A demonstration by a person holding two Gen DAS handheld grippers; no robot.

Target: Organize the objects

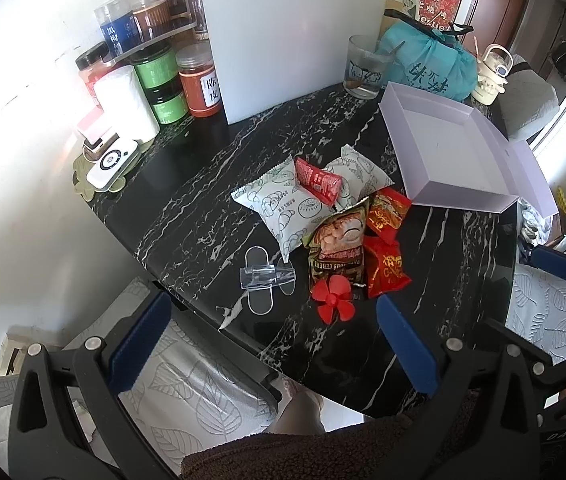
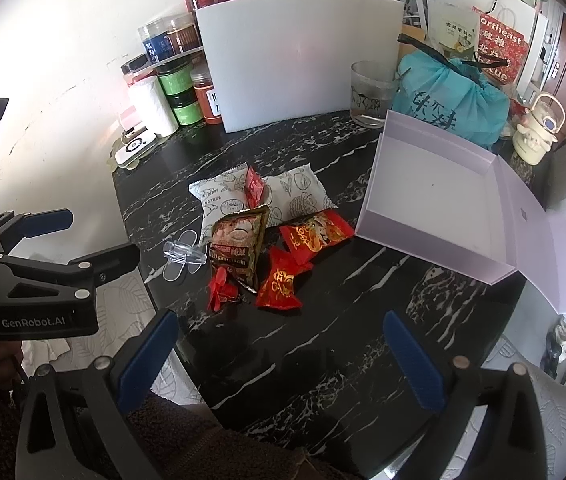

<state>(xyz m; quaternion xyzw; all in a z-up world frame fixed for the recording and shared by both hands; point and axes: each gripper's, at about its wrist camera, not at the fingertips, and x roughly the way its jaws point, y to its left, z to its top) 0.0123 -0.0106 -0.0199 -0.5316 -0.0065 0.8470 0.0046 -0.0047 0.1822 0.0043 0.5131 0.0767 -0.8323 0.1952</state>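
A pile of snack packets lies mid-table: two white pillow packs (image 1: 279, 204) (image 2: 299, 196), red packets (image 1: 317, 180) (image 2: 315, 232), a brown-green packet (image 1: 337, 248) (image 2: 239, 244) and a red plastic flower (image 1: 333, 298) (image 2: 221, 290). A clear plastic clip (image 1: 267, 276) (image 2: 185, 256) lies left of them. An empty open lilac box (image 1: 447, 148) (image 2: 435, 196) sits to the right. My left gripper (image 1: 275, 340) is open and empty at the table's near edge. My right gripper (image 2: 281, 360) is open and empty over the near table.
The black marble table (image 1: 211, 184) (image 2: 323, 340) carries a white board (image 1: 295, 36) at the back, jars (image 1: 199, 80) and a paper roll (image 1: 127, 100) at back left, and a glass (image 1: 363, 66) and teal bag (image 1: 431, 64) at back right.
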